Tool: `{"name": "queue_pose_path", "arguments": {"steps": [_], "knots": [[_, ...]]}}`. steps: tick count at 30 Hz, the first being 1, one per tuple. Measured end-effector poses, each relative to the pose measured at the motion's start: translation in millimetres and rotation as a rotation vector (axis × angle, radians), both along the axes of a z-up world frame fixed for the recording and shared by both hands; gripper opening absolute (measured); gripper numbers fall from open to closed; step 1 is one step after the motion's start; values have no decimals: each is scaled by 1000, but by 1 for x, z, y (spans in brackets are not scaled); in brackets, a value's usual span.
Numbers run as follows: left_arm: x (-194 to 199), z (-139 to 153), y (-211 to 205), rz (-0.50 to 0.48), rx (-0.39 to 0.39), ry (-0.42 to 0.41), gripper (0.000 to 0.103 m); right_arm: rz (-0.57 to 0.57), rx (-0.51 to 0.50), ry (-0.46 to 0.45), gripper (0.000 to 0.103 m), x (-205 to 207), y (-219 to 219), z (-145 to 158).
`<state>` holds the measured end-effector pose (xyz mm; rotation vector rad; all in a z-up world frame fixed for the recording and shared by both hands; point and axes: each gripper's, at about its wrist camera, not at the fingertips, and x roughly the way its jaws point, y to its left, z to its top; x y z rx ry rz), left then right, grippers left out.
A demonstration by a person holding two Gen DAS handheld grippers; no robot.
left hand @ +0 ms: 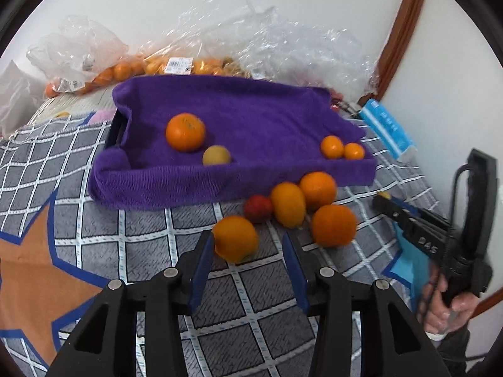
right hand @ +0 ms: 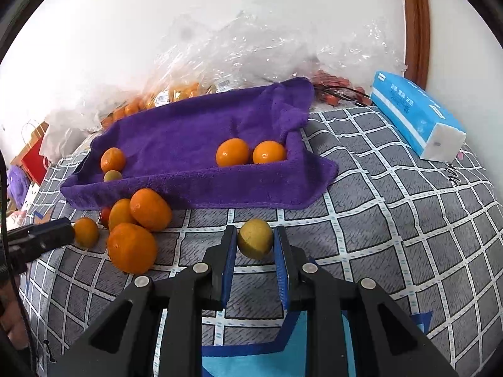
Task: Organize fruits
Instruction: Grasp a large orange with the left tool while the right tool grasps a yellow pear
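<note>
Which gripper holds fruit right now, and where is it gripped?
The right gripper pinches the yellow-green fruit across its sides. The left gripper is open, holding nothing.

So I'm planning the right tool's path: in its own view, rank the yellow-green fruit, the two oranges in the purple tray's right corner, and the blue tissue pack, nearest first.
1. Yellow-green fruit, between the right tool's fingers.
2. Two oranges, ahead in the purple tray.
3. Blue tissue pack, far right, beyond the tray.

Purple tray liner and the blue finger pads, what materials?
Purple liner: looks like microfiber or terry towel, matte, fuzzy nap, soft folds, stitched hem. Blue pads on the right gripper: probably rubber or ribbed plastic, fine ridges, slight sheen; can't tell which.
</note>
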<state>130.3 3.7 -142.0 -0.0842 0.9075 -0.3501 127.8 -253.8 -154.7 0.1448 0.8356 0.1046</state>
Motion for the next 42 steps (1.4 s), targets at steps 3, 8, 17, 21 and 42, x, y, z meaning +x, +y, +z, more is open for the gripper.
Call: {"name": "queue_pose_path", "arguments": {"steps": [3,8,17,21,42], "knots": [[5,-6,0,47,21,4,43,4,-13,14,23,1,2,-2],[7,-16,-4,61,34,-12,33,21,-67,50,23,5,12,-7],[6,-17,-7,59,56,-26,33,16,-84,78,23,10,12,-12],[6,-18,-3,61,24,-20,33,9,-42,77,24,10,7,-12],[-6,-9,14,81,-95,-71,33,47,6,-1,23,-1,7,0]]}}
